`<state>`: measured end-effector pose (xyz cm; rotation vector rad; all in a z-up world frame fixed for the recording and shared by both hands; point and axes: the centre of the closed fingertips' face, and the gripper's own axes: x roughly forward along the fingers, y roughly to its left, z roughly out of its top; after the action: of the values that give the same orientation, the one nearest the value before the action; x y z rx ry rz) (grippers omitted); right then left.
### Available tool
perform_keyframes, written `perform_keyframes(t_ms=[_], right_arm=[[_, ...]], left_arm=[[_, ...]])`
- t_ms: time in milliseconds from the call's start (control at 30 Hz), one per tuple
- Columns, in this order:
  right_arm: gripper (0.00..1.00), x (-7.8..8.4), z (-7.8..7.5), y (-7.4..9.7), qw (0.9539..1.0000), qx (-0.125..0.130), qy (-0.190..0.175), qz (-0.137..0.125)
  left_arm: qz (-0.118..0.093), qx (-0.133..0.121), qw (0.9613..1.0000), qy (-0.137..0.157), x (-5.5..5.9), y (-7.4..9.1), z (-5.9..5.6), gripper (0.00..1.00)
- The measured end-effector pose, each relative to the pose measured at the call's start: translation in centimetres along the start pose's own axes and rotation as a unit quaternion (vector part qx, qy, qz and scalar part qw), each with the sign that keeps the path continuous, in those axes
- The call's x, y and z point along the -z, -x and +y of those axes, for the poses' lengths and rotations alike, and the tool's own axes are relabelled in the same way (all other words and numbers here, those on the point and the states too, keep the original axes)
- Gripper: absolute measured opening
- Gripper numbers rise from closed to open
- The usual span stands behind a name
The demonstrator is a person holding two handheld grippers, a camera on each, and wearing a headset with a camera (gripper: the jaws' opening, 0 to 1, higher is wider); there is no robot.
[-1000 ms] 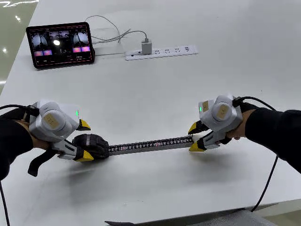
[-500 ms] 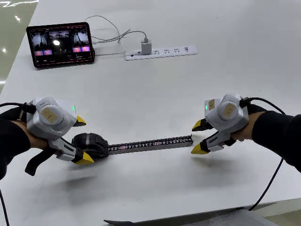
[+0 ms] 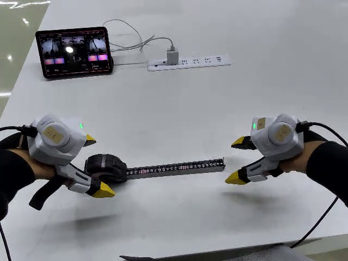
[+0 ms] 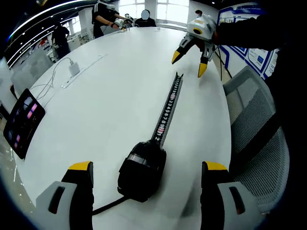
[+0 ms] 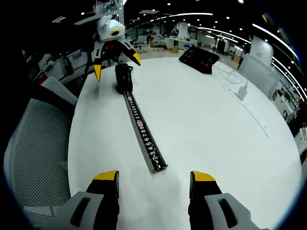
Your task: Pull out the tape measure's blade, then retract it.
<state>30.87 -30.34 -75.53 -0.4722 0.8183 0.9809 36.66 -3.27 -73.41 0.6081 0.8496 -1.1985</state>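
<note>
1. White workbench [image 3: 179, 109]: level top carrying everything. The tape measure case [image 3: 105, 166], used as the landmark below, lies near my edge of it.
2. Mesh chair [image 4: 259, 120]: off the bench edge, on my side of the case.
3. My left gripper [image 4: 147, 167]: jaws spread wide, one on either side of the case with a gap at each, gripping nothing. I judge it is placed so that it can clamp the case for the retraction.
4. My right gripper [image 5: 155, 176]: jaws parted and empty, at the end of the blade [image 5: 143, 134] farthest from the case. It sits just short of the tip and does not touch it, so the tip is within reach to be caught or let run.
5. Lit tablet [image 3: 74, 51]: well beyond the case, at the far side of the bench.
6. Corded power strip [image 3: 190, 61]: also far from the case, beside the tablet and out of the blade's path.
7. Extended blade: drawn out of the case and flat on the bench, numbers up. Nothing holds it, so I judge the pull-out done, a lock probably set, and the retraction not yet begun.
</note>
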Motion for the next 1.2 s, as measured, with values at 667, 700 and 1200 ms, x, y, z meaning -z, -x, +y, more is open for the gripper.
perform_keyframes(t_ms=[667,700,1200], right_arm=[[0.76,0.9,-1.7,4.5,0.9899,0.092,-0.081,-0.071],[0.78,0.9,-1.7,4.7,0.9889,0.096,-0.086,-0.074],[0.93,3.0,-0.6,7.1,0.9798,0.125,-0.117,-0.103]], left_arm=[[-0.128,-0.084,0.9789,0.136,-0.4,2.6,1.8,0.99],[-0.132,-0.093,0.9773,0.136,-0.3,2.8,2.0,0.99],[-0.143,-0.128,0.9726,0.132,2.2,3.9,1.5,0.99]])
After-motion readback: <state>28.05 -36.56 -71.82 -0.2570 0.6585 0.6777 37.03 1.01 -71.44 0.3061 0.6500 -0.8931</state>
